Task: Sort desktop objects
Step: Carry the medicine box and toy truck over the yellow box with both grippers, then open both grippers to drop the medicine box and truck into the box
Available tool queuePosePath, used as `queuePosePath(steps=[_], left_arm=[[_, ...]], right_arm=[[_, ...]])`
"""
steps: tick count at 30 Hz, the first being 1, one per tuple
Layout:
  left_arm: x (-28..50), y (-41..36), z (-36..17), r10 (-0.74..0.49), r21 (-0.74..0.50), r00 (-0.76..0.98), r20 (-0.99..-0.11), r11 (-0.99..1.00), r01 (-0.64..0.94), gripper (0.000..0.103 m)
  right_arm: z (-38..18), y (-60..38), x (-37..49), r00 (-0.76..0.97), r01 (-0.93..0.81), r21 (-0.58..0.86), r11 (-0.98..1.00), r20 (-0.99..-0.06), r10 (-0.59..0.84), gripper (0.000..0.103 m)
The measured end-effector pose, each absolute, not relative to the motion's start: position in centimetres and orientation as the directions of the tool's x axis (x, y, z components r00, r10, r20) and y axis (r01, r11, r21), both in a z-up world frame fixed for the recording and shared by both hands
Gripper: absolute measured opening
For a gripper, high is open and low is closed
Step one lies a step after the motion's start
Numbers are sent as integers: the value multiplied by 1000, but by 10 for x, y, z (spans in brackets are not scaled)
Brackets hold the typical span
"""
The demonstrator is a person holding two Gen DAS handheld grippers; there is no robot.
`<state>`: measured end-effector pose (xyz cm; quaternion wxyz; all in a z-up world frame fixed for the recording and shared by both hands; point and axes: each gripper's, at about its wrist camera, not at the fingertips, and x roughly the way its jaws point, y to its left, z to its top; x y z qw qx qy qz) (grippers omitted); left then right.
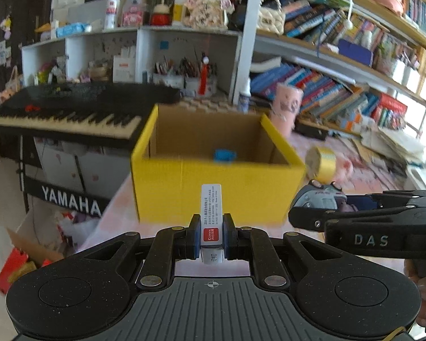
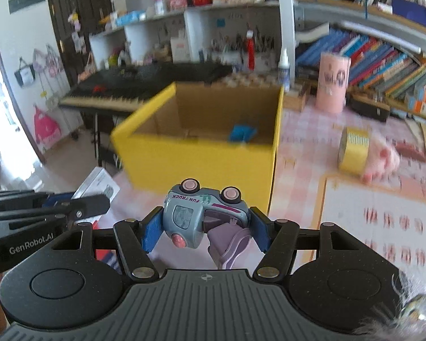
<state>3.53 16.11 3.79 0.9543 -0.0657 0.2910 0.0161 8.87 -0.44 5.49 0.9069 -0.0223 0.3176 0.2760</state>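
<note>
The left hand-held gripper (image 1: pixel 211 237) pinches a slim white box (image 1: pixel 211 221) upright; the right hand-held gripper (image 2: pixel 204 228) clamps a toy truck (image 2: pixel 204 217) (upside down), both before the yellow box (image 1: pixel 213 187) on the worktop (image 2: pixel 304 130).

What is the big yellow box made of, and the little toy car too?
The yellow box looks like cardboard: its inside walls are plain brown and its flaps fold at creases; the outside is coated matte yellow. The toy car, held in the right gripper, looks like glossy painted metal or hard plastic. Its printed "TIN FUN TRUCK" hints at tin, but that isn't certain.
</note>
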Motion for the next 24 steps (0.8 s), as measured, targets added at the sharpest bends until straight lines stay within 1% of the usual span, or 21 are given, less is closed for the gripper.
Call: queuePosePath(steps=[5,9,18,24], left_arm=[[72,161,55,30,-96,863,-504,991,-90,13],[100,162,61,65,-83,874,-481,989,-119,13],[165,164,47,114,-42,846,-521,986,-159,13],[198,166,23,132,-10,795,-592,985,-171,13]], right_arm=[[76,-3,131,677,-532,133,836,-527,514,61],[81,1,167,676,-547,130,827,-514,528,61],[69,24,245,634,-602,102,792,-541,552,61],[53,47,286,608,-631,56,774,-583,539,61]])
